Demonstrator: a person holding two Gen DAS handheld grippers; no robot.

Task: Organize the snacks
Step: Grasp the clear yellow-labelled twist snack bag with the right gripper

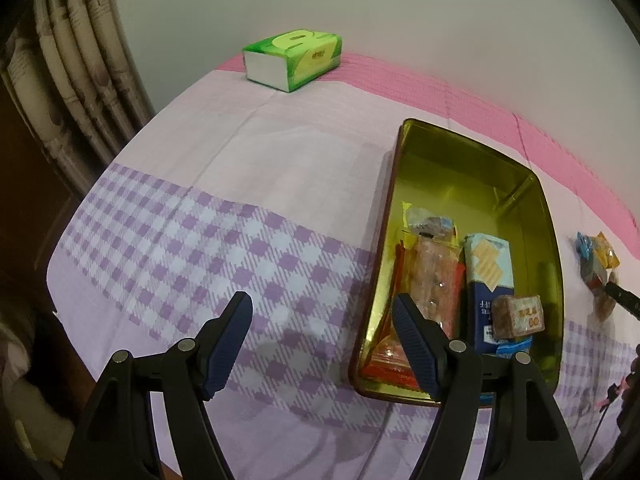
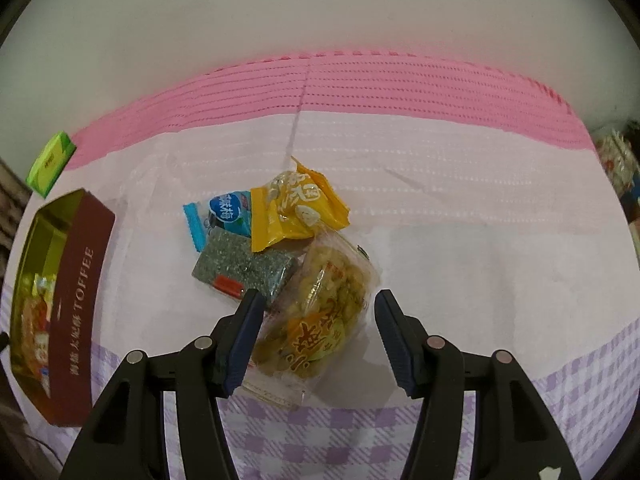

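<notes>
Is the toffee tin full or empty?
Partly full. The tin holds a few snacks at its near end, like the blue packet; its far end is bare gold bottom.

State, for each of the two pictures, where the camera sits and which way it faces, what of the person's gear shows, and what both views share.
Left wrist view: on the left gripper, tilted down over the checked cloth beside the gold tin of snacks; its open, empty jaws show.
Right wrist view: on the right gripper, tilted down at the loose snack pile; open jaws straddle the clear fried-snack packet.
Shared: the tin, green tissue pack, pink cloth border.
</notes>
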